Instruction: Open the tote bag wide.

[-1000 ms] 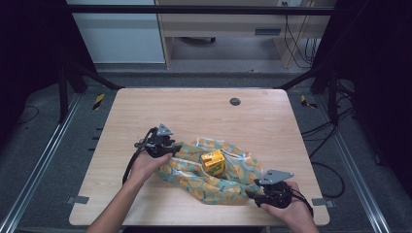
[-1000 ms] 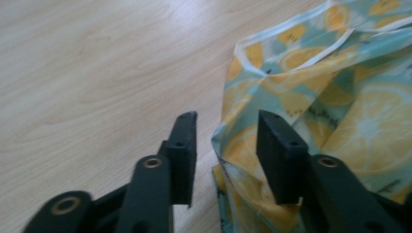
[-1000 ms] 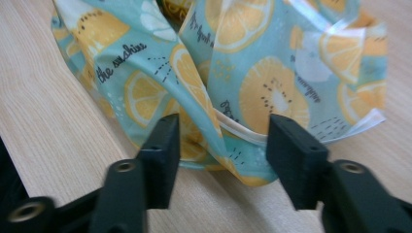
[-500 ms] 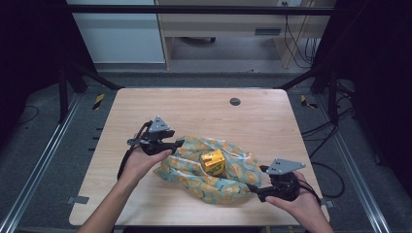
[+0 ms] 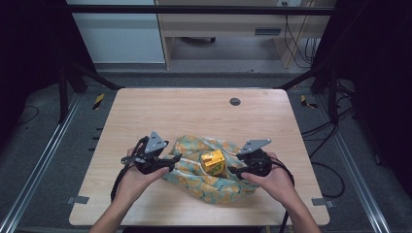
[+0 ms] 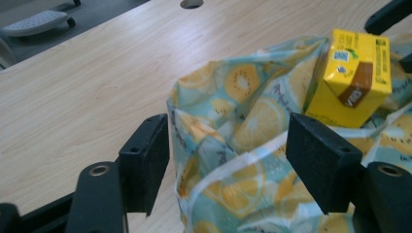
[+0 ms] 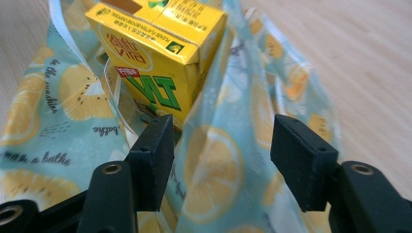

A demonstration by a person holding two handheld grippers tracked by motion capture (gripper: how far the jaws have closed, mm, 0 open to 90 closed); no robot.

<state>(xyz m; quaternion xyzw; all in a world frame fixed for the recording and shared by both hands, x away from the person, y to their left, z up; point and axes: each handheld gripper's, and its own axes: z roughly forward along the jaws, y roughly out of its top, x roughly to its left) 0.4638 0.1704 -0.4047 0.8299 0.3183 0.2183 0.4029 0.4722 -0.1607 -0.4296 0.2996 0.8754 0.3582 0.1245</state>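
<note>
Now the lemon-print cloth [image 5: 206, 172] lies bunched at the lower middle of the high view, on the wooden table [image 5: 194, 111], with a yellow drink carton [image 5: 213, 161] sitting on its folds. The left gripper [image 5: 176, 158], lower left of the carton, has just been opening; cloth lies between its parted jaws, unpinched. The right gripper [image 5: 232, 171], lower right, has just been closing, jaws apart around a raised fold.

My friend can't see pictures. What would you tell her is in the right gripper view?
A yellow drink carton stands on a crumpled blue cloth printed with lemon slices, on a wooden table. The right tongs rise from the bottom, jaws apart, with a raised fold of the cloth between them but not pinched.
</note>
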